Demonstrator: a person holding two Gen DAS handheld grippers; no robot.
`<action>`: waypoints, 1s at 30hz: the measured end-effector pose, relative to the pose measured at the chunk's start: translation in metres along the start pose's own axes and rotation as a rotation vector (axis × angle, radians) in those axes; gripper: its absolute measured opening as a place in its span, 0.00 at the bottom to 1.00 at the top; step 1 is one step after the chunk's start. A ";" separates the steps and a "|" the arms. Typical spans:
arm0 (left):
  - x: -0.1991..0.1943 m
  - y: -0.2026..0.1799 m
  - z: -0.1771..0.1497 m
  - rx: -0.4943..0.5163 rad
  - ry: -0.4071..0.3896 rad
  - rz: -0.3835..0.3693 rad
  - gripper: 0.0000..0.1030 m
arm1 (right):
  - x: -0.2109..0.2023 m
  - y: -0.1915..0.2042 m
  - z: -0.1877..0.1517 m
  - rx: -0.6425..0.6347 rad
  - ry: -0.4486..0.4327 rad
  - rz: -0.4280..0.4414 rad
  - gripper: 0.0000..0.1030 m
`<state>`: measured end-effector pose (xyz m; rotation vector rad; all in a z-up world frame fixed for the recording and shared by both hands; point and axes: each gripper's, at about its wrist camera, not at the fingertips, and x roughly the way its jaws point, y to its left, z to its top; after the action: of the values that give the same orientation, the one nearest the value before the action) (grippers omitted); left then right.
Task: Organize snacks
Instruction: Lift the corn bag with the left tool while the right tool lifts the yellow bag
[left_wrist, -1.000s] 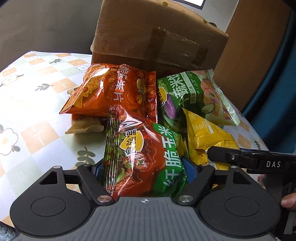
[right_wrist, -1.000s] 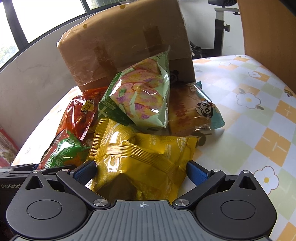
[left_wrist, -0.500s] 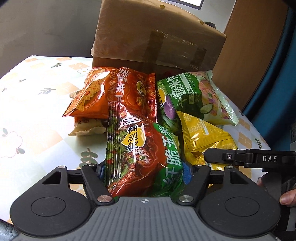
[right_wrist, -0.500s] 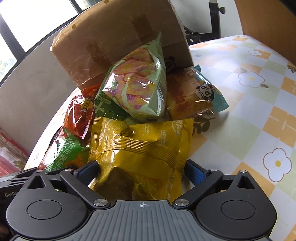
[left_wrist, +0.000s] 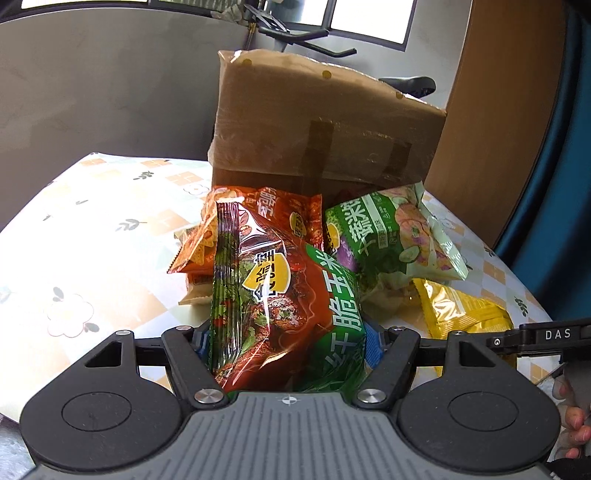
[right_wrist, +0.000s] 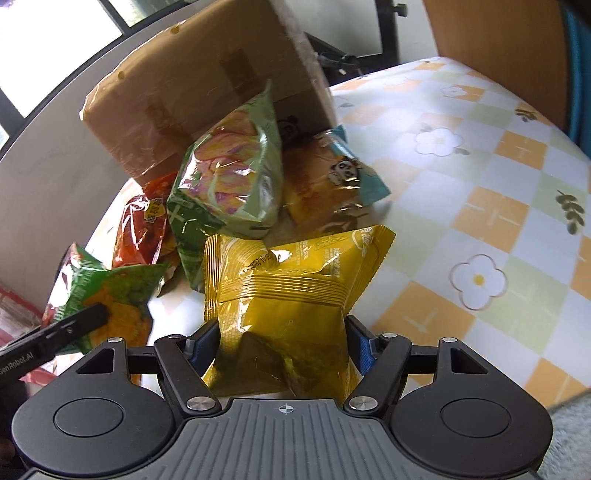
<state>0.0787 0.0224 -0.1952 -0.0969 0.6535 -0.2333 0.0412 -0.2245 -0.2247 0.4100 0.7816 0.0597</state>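
While both grippers carry a packet, the step in hand is judged to be the lift and transfer of two snacks out of the pile; the destination is most likely the cardboard box (left_wrist: 325, 122), which stands toward the far edge of the tabletop (left_wrist: 92, 229), though its opening cannot be seen from either view.

The left gripper (left_wrist: 288, 347) pinches the red-and-green corn snack bag (left_wrist: 280, 291) by its lower end; the blue pads press both sides and the bag stands upright between them. The right gripper (right_wrist: 282, 341) has the yellow packet (right_wrist: 291, 291) between its jaws, and the jaws are closing; the foil is already creased inward at the pads, so contact is made.

The rest of the pile lies against the front of the box: the orange chip bag (left_wrist: 258, 218), the green vegetable crisp bag (left_wrist: 391, 236), and, in the right wrist view, the panda-print bag (right_wrist: 332, 177) just beside it on its right.

Procedure for a clean step:
- Finish closing on the yellow packet before raising it; a grip on a gas-filled pouch may slip.
- Apply only enough pressure to hold; over-squeezing risks crushing the contents or bursting a seam.
- Raise each bag clear of its neighbours; the green vegetable crisp bag is close by the yellow packet and may be dragged.
- Keep the two grippers apart; each one's finger reaches into the other's view.
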 end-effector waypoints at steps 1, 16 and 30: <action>-0.005 0.000 0.001 -0.002 -0.015 0.009 0.72 | -0.005 -0.001 0.000 -0.001 -0.016 -0.009 0.65; -0.058 0.007 0.046 -0.014 -0.232 0.099 0.72 | -0.082 0.017 0.030 -0.159 -0.257 -0.012 0.65; -0.082 0.008 0.142 -0.002 -0.444 0.122 0.72 | -0.124 0.050 0.132 -0.322 -0.524 0.034 0.65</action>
<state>0.1042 0.0525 -0.0355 -0.1058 0.2161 -0.0878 0.0492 -0.2476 -0.0381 0.1196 0.2394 0.1026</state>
